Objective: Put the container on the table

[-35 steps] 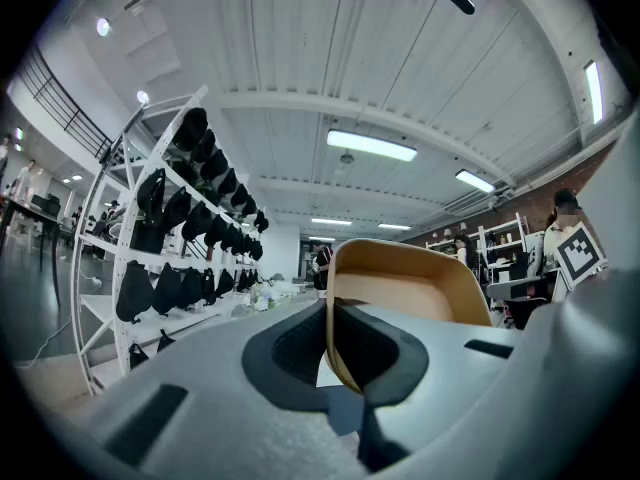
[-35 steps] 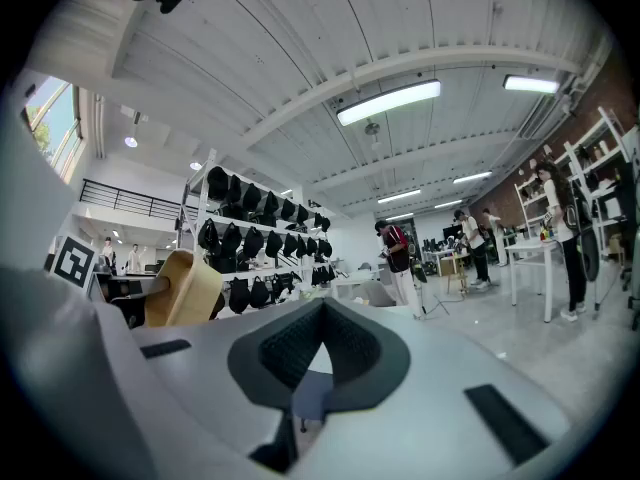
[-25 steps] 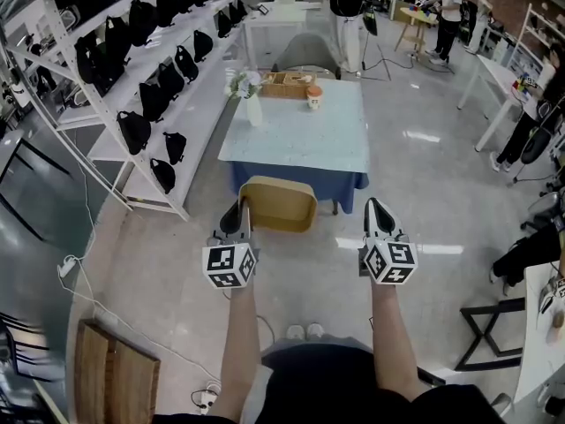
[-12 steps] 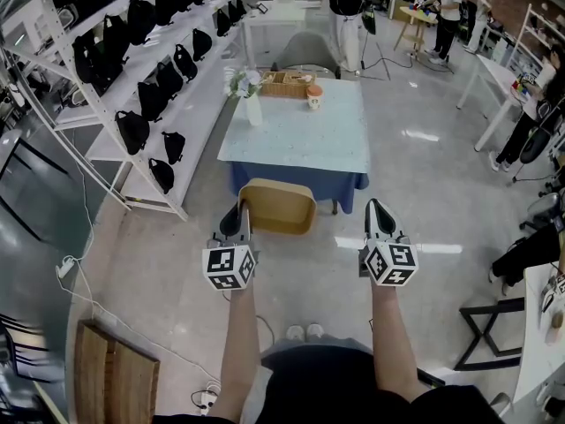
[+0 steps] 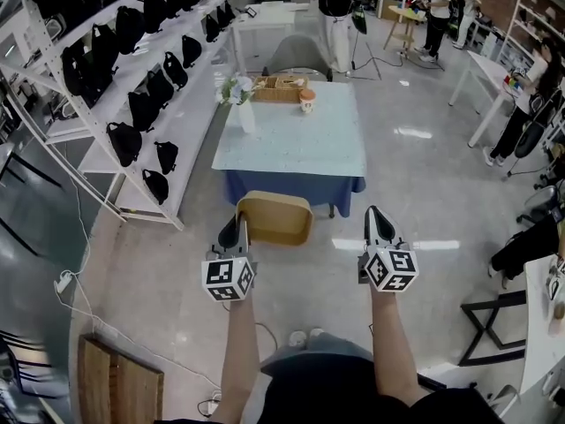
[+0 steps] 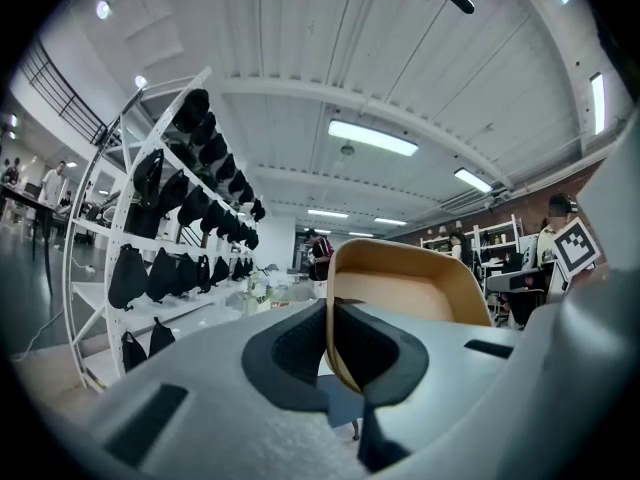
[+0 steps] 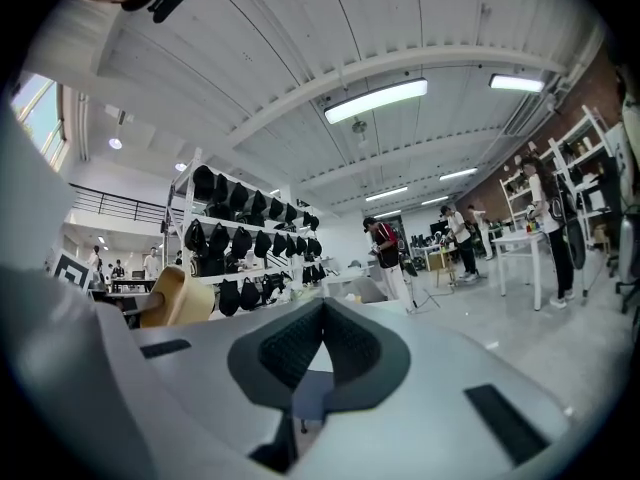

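The left hand-held gripper (image 5: 235, 226) pinched one thin rim of the tan, rounded-square, plastic-looking container (image 5: 275, 219), hanging in mid-air short of the blue-clothed desk (image 5: 291, 144), so it could swing or slip loose, the right hand-held gripper (image 5: 378, 221) being closed, empty and no support.

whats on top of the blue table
At the far end of the table stand a vase of flowers, a wicker basket and a small cup. What lies in the basket is too small to tell.
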